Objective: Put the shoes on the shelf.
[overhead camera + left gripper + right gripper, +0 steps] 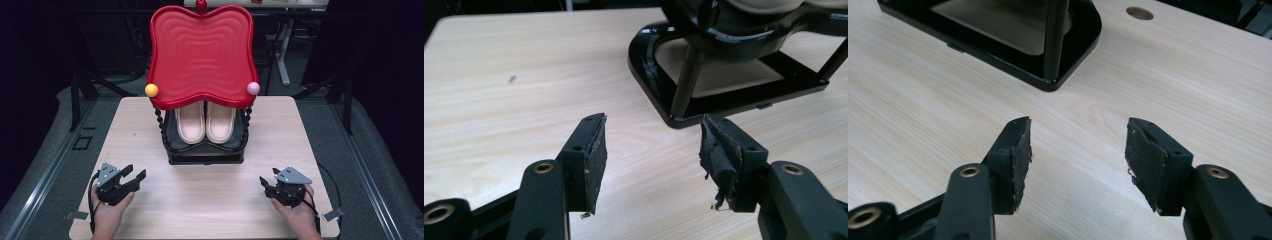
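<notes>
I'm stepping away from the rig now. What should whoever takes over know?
Left gripper: jaws open, nothing between them, low over the table, left of the rack's base.
Right gripper: jaws open, empty, to the right.
The pair of pale slippers sits on the black lower shelf of the rack, under the red top tray.
Done: nothing is held.
Left: likely reaching for the rack or slippers; neither is touched.

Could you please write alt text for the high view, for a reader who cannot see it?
A two-tier rack with a wavy red top tray stands at the middle of a light wooden table, a pair of pale pink slippers on its black lower shelf. Near the front edge, a person's hands hold the left claw and right claw, both open and empty, pointing toward the rack.
</notes>
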